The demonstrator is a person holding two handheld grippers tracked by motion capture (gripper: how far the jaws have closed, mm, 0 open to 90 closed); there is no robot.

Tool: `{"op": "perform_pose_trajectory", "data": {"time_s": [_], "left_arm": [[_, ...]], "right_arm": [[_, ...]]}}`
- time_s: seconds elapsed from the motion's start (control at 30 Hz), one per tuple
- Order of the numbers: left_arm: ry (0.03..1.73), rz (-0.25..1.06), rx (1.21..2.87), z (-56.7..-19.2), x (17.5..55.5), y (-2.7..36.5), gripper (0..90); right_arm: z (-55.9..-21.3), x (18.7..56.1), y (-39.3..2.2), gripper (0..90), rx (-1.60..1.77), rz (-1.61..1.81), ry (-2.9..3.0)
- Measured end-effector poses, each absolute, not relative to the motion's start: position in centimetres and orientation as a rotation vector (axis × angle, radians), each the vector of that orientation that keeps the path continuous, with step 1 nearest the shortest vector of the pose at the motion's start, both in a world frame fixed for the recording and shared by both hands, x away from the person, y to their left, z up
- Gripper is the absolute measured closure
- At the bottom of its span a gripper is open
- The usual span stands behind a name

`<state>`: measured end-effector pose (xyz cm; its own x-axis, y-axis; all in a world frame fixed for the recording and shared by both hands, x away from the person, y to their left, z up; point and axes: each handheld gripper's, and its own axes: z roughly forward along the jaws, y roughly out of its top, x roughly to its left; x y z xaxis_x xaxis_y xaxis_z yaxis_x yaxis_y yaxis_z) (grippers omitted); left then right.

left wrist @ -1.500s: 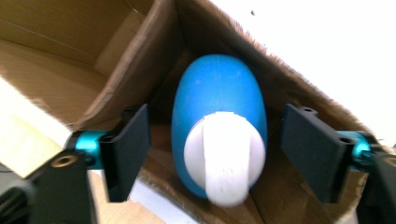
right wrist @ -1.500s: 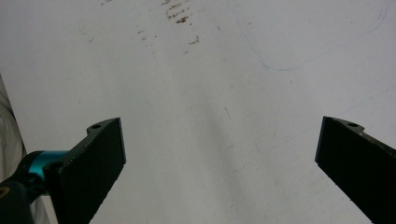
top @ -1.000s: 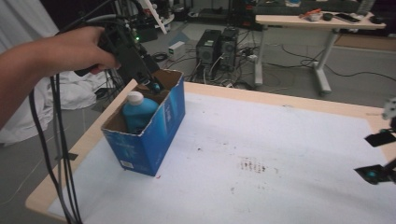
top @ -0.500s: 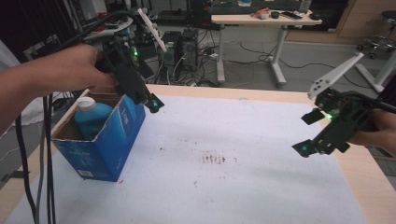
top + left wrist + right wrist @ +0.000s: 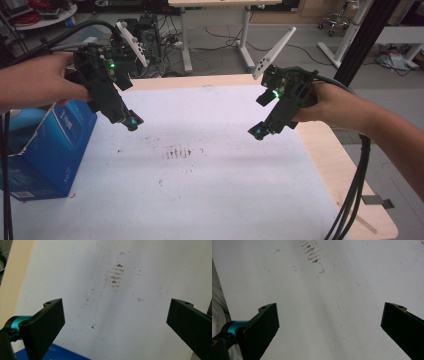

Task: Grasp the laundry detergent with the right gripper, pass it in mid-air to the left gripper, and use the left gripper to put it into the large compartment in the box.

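White-covered desk (image 5: 225, 190) in a workshop, with a cluster of brown stains (image 5: 177, 151) at its centre. The left gripper (image 5: 131, 122) hangs above the desk, fingers (image 5: 47, 325) released and spread wide, nothing between them; its jaws have just been opening. The blue cardboard box (image 5: 47, 150) stands just beside and below these fingers, on their outer side. The right gripper (image 5: 260, 131) hovers opposite, fingers (image 5: 264, 325) likewise released, the stains lying between the two grippers.

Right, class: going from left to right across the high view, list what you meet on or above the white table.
Blue cardboard box → left gripper → patch of brown marks on the white table → right gripper → black cables.
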<state>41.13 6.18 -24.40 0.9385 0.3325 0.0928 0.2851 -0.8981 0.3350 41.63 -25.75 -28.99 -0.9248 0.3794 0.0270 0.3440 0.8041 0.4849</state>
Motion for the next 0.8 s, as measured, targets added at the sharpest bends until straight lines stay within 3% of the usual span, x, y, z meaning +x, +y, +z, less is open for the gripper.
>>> {"op": "perform_pose_trajectory", "data": {"time_s": [0.8], "left_arm": [[0.412,0.139,2.746,-28.6,41.7,3.4,1.6]], "right_arm": [[-30.0,41.6,-25.6,0.7,0.580,0.736,2.934]]}}
